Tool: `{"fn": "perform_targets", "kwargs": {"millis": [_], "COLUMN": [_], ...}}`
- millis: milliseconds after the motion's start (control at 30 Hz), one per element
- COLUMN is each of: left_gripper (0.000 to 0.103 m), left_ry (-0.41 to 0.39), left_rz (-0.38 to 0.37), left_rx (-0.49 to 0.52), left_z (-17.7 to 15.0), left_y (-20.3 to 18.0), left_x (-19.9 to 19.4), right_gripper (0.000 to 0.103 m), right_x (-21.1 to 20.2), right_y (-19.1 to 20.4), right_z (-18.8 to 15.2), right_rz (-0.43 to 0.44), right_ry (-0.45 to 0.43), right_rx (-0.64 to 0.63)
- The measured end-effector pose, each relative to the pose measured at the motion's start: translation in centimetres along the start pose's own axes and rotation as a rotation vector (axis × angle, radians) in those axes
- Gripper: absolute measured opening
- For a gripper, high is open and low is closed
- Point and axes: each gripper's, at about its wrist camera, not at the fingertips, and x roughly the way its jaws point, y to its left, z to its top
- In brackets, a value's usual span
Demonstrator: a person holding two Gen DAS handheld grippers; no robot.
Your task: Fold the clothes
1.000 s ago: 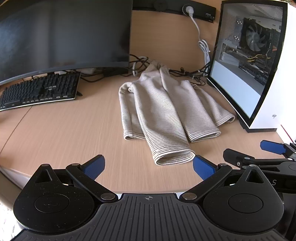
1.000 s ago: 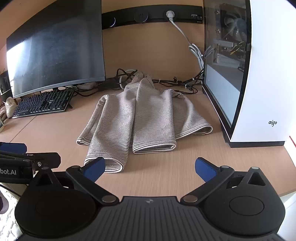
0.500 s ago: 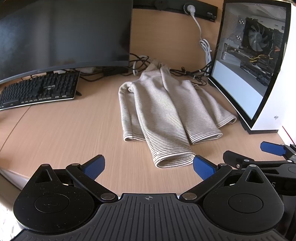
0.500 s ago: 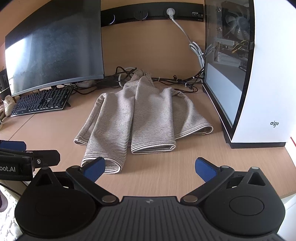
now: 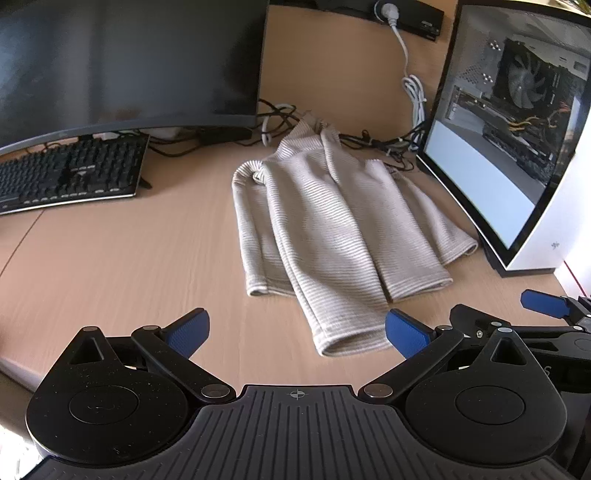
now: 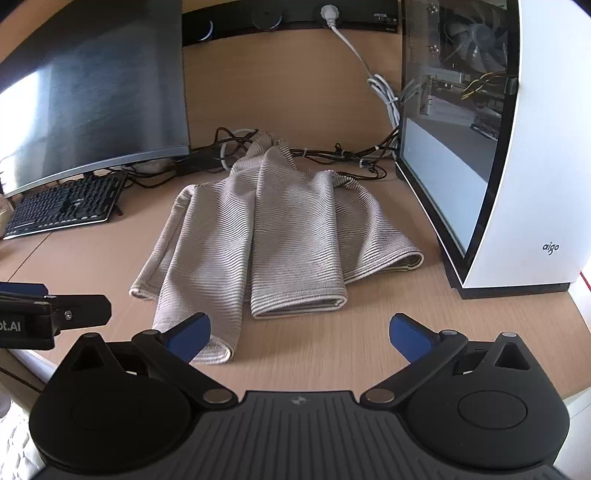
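1. The sweater (image 5: 332,236) lay flat and partly folded on the counter (image 5: 129,258), its hems toward the camera and its collar at 12 o'clock against a tangle of cables (image 5: 384,142).
2. In the left wrist view the left claw (image 5: 295,328) hovered over the counter's near edge, spread wide and holding nothing; its right blue fingertip (image 5: 406,332) sat just beside the nearest hem.
3. In the right wrist view the right claw (image 6: 299,332) was likewise wide open and empty, with its left fingertip (image 6: 190,334) overlapping the nearest hem in the picture; whether it touched could not be told.
4. Bare counter stretched from 8 to 10 o'clock of the sweater, between it and the keyboard (image 5: 70,173).
5. At 3 o'clock room was tight: a white PC case (image 6: 517,184) with a glass side stood close to the sweater's right hem.
6. A dark curved monitor (image 5: 122,62) filled 10 to 11 o'clock behind the keyboard.
7. The counter was pale wood grain, with a wood panel behind it carrying a socket (image 6: 327,9) and white cord (image 6: 380,85). Sunlight fell across the scene.
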Motion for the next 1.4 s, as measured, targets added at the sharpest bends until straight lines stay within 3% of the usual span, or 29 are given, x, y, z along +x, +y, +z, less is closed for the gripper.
{"fn": "perform_targets", "kwargs": {"millis": [233,533,800,1000,1400], "left_gripper": [0.103,0.103,0.103,0.103,0.103], "left_ry": [0.010,0.062,0.119,0.137,0.179], "left_rz": [-0.071,-0.206,-0.312,-0.280,-0.208], "left_rx": [0.005,0.034,0.018,-0.017,-0.129], "left_z": [2.4,5.0,6.9,8.4,10.6], "left_y": [2.7,6.8,6.7,5.4,3.9], "left_x": [1.7,4.4,8.4,12.1,18.0], "right_gripper": [0.103,0.103,0.103,0.103,0.103], "right_x": [1.3,2.2,3.4,6.5,17.6], "right_y": [1.7,3.8,3.9,2.2,-2.4], "right_z": [1.7,3.6,4.5,6.2,10.6], "right_rz": [-0.053,-0.148,-0.189,-0.131,0.038], "right_ry": [-0.005,0.021,0.053,0.054,0.125], "right_rx": [0.038,0.181,0.208,0.200,0.185]}}
